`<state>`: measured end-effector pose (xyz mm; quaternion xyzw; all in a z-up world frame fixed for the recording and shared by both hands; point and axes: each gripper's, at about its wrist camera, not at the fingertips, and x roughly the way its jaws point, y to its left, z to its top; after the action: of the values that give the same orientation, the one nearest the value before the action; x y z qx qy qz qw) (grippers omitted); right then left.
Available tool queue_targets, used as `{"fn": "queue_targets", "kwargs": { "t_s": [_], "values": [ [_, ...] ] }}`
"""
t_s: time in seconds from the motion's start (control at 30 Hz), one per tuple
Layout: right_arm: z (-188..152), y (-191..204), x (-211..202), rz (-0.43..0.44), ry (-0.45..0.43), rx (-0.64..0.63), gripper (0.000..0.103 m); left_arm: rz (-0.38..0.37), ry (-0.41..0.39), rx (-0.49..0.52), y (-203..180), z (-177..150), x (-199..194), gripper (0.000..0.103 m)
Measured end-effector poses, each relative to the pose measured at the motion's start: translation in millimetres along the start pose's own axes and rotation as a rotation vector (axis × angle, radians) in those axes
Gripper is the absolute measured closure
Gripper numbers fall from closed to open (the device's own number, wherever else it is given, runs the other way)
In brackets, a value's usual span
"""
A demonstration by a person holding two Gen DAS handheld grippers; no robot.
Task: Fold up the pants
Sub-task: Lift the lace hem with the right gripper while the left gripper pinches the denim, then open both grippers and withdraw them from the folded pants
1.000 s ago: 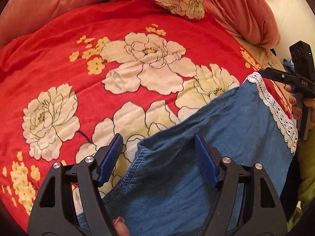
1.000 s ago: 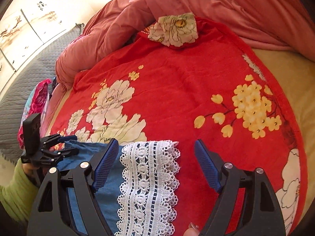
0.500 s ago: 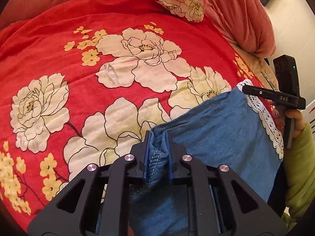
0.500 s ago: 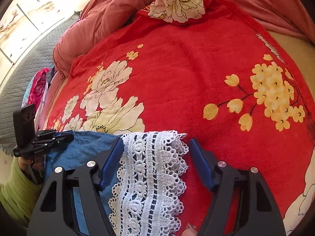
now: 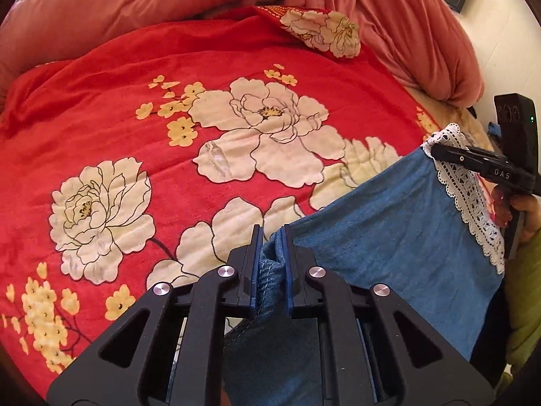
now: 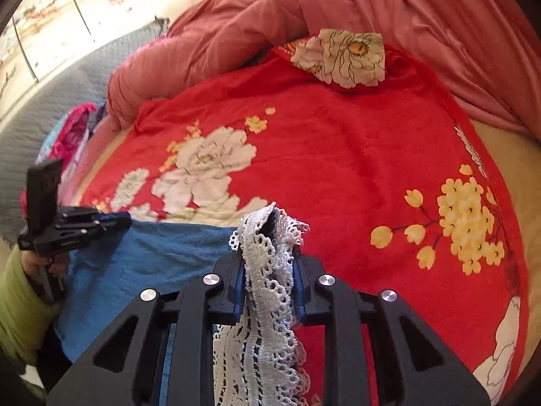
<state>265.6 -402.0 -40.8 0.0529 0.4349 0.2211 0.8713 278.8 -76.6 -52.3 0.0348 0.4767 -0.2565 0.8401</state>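
The blue denim pants (image 5: 389, 237) have a white lace hem (image 5: 470, 196) and hang stretched between my two grippers above the red floral blanket (image 5: 169, 77). My left gripper (image 5: 272, 264) is shut on a bunched denim edge of the pants. My right gripper (image 6: 267, 270) is shut on the white lace hem (image 6: 267, 291); it also shows in the left wrist view (image 5: 480, 165) at the right edge. The left gripper shows in the right wrist view (image 6: 88, 226) at the left, pinching the blue cloth (image 6: 152, 264).
A pink quilt (image 5: 372, 10) is heaped along the far side of the bed. A folded-over blanket corner (image 6: 341, 54) lies near it. A grey padded headboard (image 6: 50, 108) and bright clothes (image 6: 74, 132) are at the left. Bare beige sheet (image 6: 507, 149) shows at the right.
Both grippers went from open to shut: the left closed on the denim edge first, then the right on the lace hem. The pants now lift taut between them.
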Motion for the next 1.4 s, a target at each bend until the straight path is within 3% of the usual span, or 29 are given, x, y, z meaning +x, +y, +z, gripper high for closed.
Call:
{"fn": "queue_targets", "kwargs": {
  "t_s": [0.07, 0.17, 0.27, 0.47, 0.63, 0.77, 0.93, 1.1, 1.27, 1.4],
  "values": [
    [-1.6, -2.3, 15.1, -0.040, 0.065, -0.009, 0.079, 0.012, 0.016, 0.005, 1.4, -2.1, 7.2, 0.097],
    [-5.2, -3.3, 24.3, -0.103, 0.086, -0.052, 0.071, 0.048, 0.021, 0.010, 3.3, -4.2, 13.9, 0.091],
    [-5.1, -11.2, 16.1, -0.124, 0.065, -0.017, 0.061, 0.076, 0.011, -0.005, 8.1, -3.5, 10.6, 0.083],
    [-9.8, -31.0, -14.7, -0.119, 0.001, 0.087, 0.054, 0.111, -0.031, -0.055, 12.2, -4.7, -14.1, 0.073],
    [-14.0, -26.9, -39.0, -0.123, -0.044, 0.101, 0.053, 0.113, -0.101, -0.094, -1.9, -8.9, -43.3, 0.064],
    [-20.2, -15.2, -64.6, -0.108, -0.094, 0.107, 0.043, 0.145, -0.145, -0.074, -22.6, -13.0, -59.5, 0.060],
    [-43.0, 2.2, -99.3, -0.072, -0.153, 0.139, 0.035, 0.135, -0.169, -0.098, -38.5, -31.2, -76.6, 0.056],
    [-99.9, 7.4, -122.5, -0.094, -0.181, 0.202, 0.034, 0.173, -0.196, -0.060, -62.9, -60.0, -91.6, 0.053],
    [-133.0, 5.9, -123.6, -0.067, -0.139, 0.250, 0.034, 0.158, -0.198, -0.070, -80.1, -88.1, -95.3, 0.049],
    [-144.2, 1.7, -111.2, -0.091, -0.101, 0.267, 0.034, 0.205, -0.178, -0.073, -88.4, -107.9, -89.9, 0.048]
  ]
}}
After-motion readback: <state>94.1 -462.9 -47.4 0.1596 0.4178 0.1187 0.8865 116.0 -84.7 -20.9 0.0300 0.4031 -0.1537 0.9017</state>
